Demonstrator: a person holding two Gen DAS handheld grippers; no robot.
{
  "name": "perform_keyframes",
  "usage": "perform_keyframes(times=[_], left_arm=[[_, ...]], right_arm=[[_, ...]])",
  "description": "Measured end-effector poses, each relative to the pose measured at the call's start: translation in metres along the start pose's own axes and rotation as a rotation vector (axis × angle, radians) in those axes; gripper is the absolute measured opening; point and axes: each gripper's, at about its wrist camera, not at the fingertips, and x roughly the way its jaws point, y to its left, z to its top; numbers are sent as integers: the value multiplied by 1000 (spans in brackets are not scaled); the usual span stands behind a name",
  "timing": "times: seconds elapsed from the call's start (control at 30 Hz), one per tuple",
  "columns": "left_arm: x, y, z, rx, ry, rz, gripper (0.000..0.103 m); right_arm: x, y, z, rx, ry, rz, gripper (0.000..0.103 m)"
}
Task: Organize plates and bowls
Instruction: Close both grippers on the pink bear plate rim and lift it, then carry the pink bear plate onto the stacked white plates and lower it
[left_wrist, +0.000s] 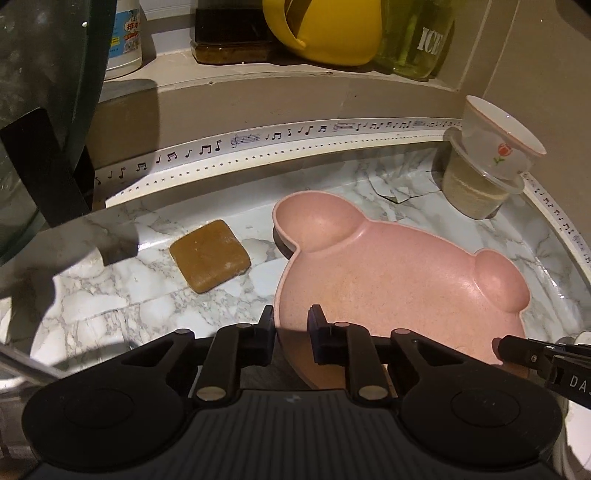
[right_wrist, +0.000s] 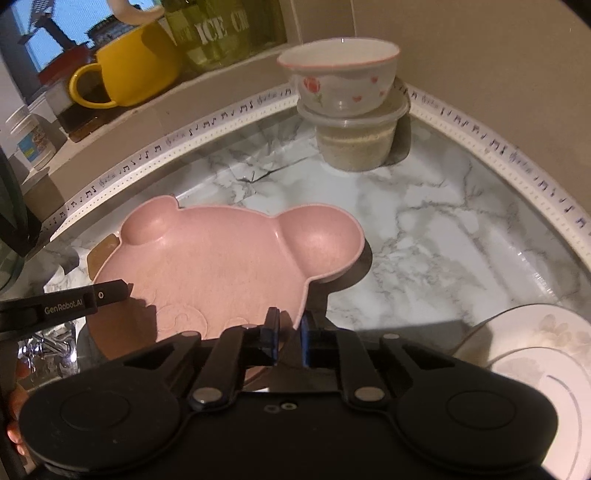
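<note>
A pink bear-shaped plate (left_wrist: 388, 280) is held a little above the marble counter. My left gripper (left_wrist: 291, 317) is shut on its near-left rim. My right gripper (right_wrist: 288, 321) is shut on its other rim; the plate (right_wrist: 221, 258) fills the middle of the right wrist view. Each gripper's finger shows in the other's view. A white bowl with a red tulip (right_wrist: 343, 77) sits on a clear lidded container (right_wrist: 354, 140) in the back corner; the bowl also shows in the left wrist view (left_wrist: 498, 144). A white plate (right_wrist: 546, 369) lies at the lower right.
A brown square sponge (left_wrist: 210, 254) lies on the counter left of the plate. A yellow mug (right_wrist: 125, 74), a green jar (right_wrist: 221, 33) and a white tub (left_wrist: 123, 37) stand on the back ledge. A dark glass lid (left_wrist: 40, 110) looms at left.
</note>
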Motion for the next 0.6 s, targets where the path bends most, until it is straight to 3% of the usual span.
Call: perform_keyframes(times=[0.6], left_arm=[[-64, -43, -23, 58, -36, -119, 18]], right_arm=[[-84, -32, -39, 62, -65, -29, 12]])
